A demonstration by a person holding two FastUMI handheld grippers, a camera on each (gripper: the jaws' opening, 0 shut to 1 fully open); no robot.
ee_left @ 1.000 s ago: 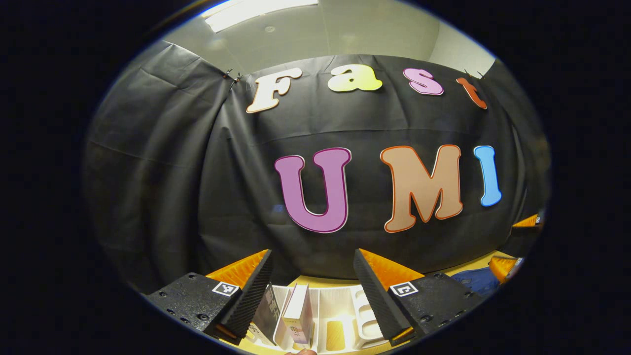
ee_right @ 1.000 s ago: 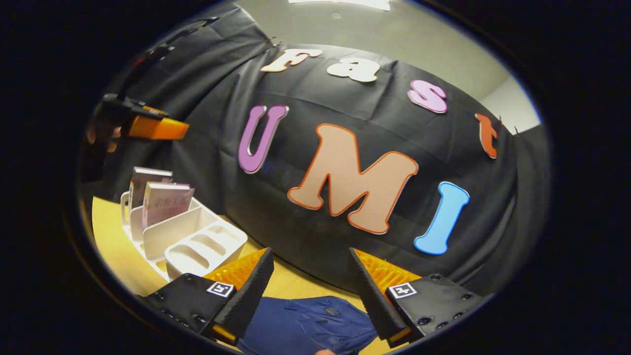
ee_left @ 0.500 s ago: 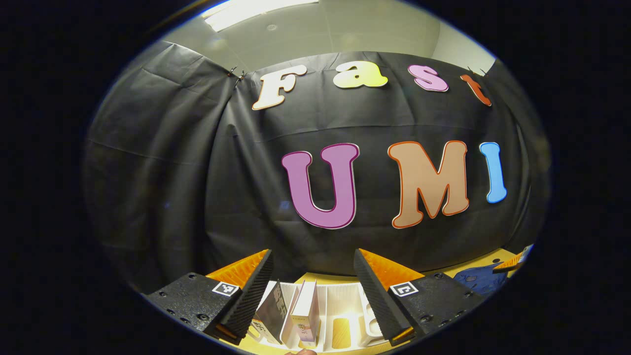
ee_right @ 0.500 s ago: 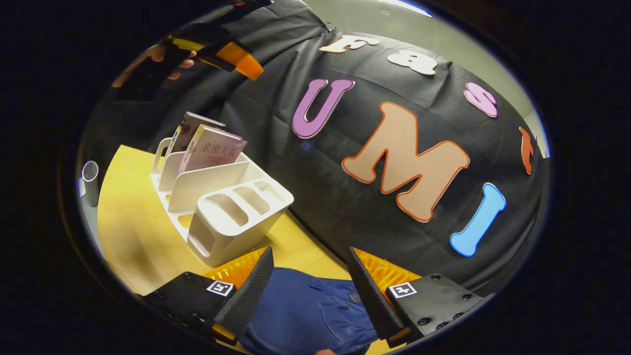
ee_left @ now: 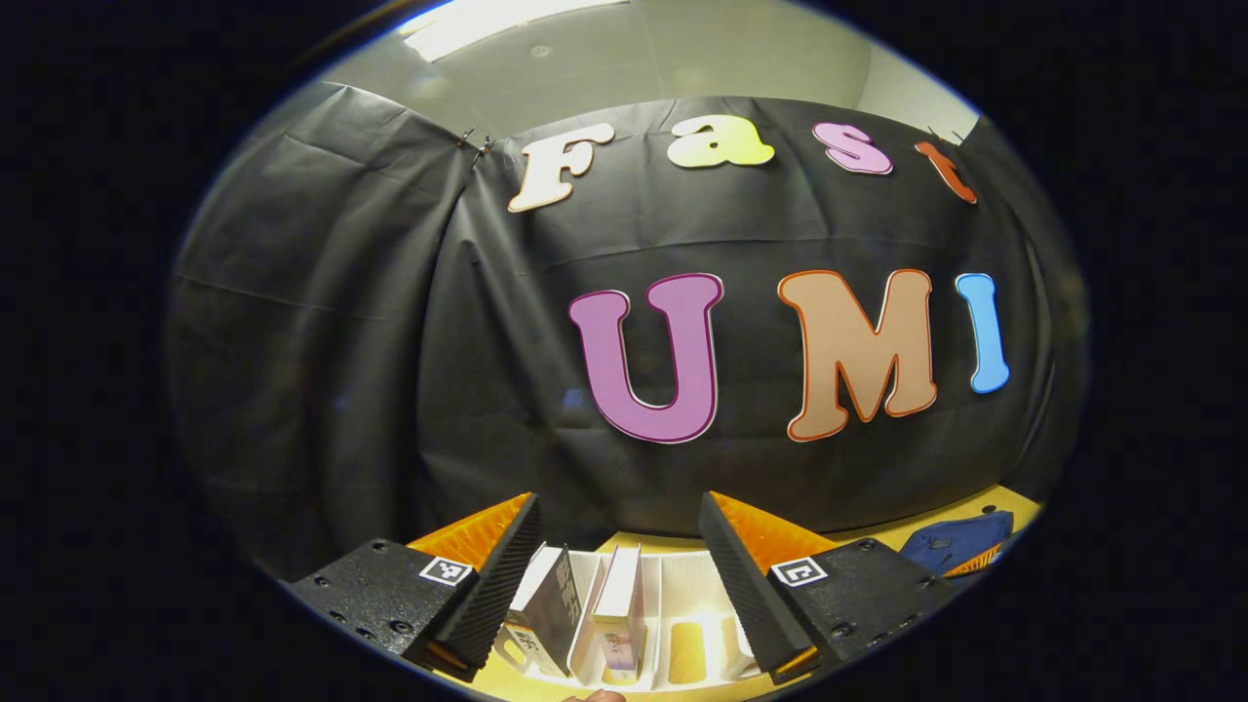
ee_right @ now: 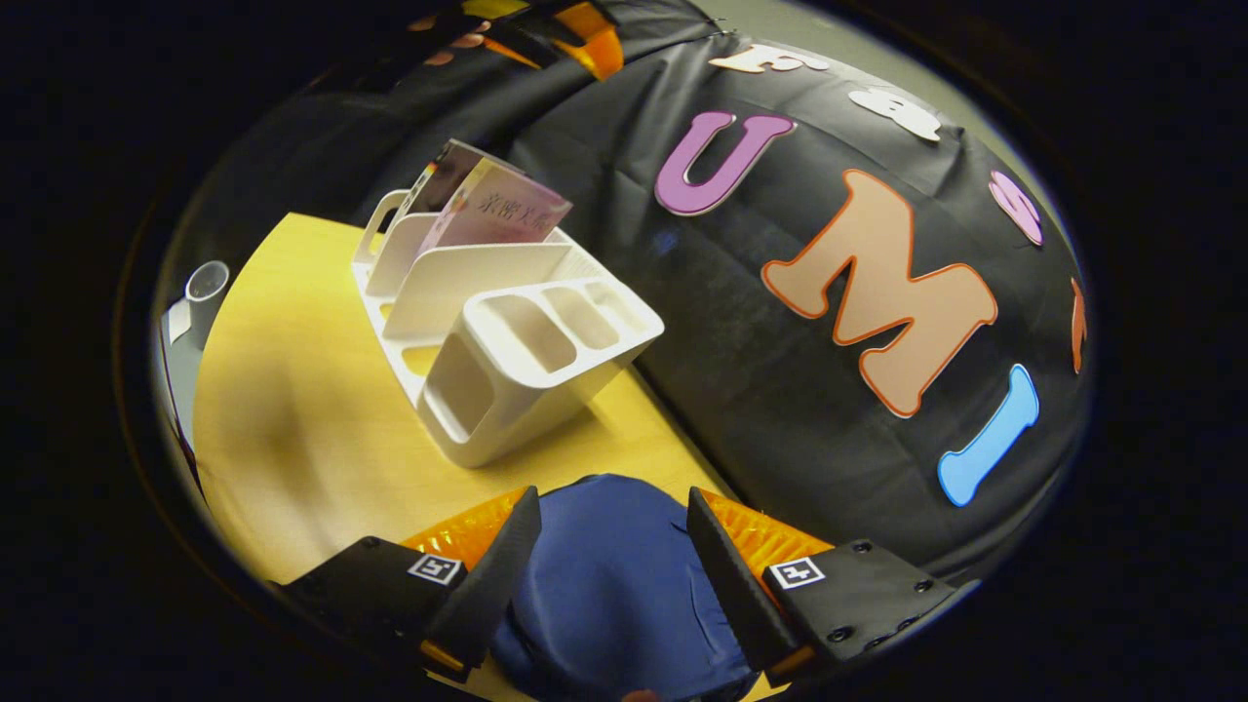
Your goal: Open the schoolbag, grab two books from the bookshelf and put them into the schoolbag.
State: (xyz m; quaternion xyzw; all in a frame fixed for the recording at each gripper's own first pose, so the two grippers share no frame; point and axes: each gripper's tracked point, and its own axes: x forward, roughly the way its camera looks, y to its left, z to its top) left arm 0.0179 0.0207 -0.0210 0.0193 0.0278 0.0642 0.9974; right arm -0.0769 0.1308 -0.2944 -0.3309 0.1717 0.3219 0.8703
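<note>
Since 1.0 s ago the right gripper (ee_right: pixel 611 565) has tipped downward: the blue schoolbag (ee_right: pixel 609 595) now shows large between its fingers, and the white bookshelf (ee_right: pixel 507 331) sits higher and fuller in the right gripper view. Left gripper (ee_left: pixel 617 575) has shifted only slightly.

Right gripper view: fingers spread, holding nothing, with the schoolbag lying on the yellow desk (ee_right: pixel 292 409) below the gap; contact cannot be told. Bookshelf stands beyond the bag, toward the desk's far edge by the black cloth wall (ee_right: pixel 780 409). Two books (ee_right: pixel 487 205) stand tilted in its far slots. A grey tube (ee_right: pixel 205 292) stands at the desk's left edge.

Left gripper view: fingers spread, empty, above the bookshelf (ee_left: pixel 682 604); both books (ee_left: pixel 585 609) show between them. Schoolbag (ee_left: pixel 951 541) lies off toward the desk's right.
</note>
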